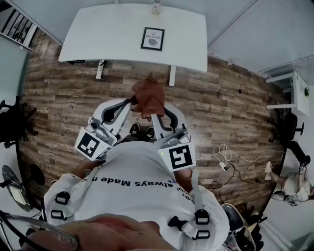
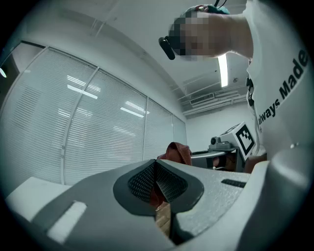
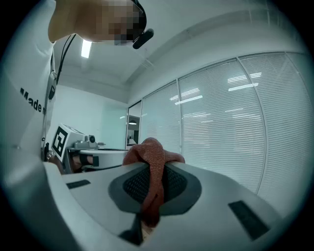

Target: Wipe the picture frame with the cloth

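The picture frame (image 1: 152,38), black-edged with a white print, lies on the white table (image 1: 98,34) well ahead of me. A rust-coloured cloth (image 1: 147,97) hangs bunched in front of my body, above the wooden floor. My right gripper (image 1: 154,113) is shut on the cloth; in the right gripper view the cloth (image 3: 149,157) bulges over the pads of that gripper (image 3: 152,188) and trails down between them. My left gripper (image 1: 131,102) sits just left of the cloth, its tip beside it. In the left gripper view its jaws (image 2: 157,179) are shut, with the cloth (image 2: 177,151) beyond them.
A small bottle-like object (image 1: 156,7) stands at the table's far edge. Cables (image 1: 223,157) lie on the floor at the right. A white shelf (image 1: 294,93) and a dark chair (image 1: 289,128) are at the right, another dark chair (image 1: 10,122) at the left.
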{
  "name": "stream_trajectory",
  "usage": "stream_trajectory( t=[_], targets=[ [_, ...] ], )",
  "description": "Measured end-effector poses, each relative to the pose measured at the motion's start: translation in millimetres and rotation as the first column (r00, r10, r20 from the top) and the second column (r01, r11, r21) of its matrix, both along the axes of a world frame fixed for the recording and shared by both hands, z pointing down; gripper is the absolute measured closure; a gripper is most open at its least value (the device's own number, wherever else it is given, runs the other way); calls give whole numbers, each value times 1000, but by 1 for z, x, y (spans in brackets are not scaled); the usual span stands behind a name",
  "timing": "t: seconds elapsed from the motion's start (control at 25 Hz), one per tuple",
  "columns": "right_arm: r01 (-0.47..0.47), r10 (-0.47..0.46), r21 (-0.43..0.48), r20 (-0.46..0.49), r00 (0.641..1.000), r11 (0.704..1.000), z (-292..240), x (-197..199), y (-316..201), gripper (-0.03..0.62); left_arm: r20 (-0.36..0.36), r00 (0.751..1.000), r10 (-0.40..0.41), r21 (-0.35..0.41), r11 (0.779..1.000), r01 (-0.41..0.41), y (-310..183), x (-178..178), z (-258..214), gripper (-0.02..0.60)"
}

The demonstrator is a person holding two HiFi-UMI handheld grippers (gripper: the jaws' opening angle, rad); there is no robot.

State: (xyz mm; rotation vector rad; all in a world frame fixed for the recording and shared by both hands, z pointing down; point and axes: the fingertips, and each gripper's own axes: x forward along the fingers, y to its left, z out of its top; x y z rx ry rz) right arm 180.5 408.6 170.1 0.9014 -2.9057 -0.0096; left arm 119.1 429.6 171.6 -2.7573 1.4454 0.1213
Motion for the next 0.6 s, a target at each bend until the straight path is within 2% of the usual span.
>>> stream_trajectory(
  t=[0.6],
  targets=[
    [-23, 23, 33, 5, 1000, 999, -14, -26, 8, 579, -4, 999, 49, 11, 999, -48, 11, -22, -8, 578]
  ],
)
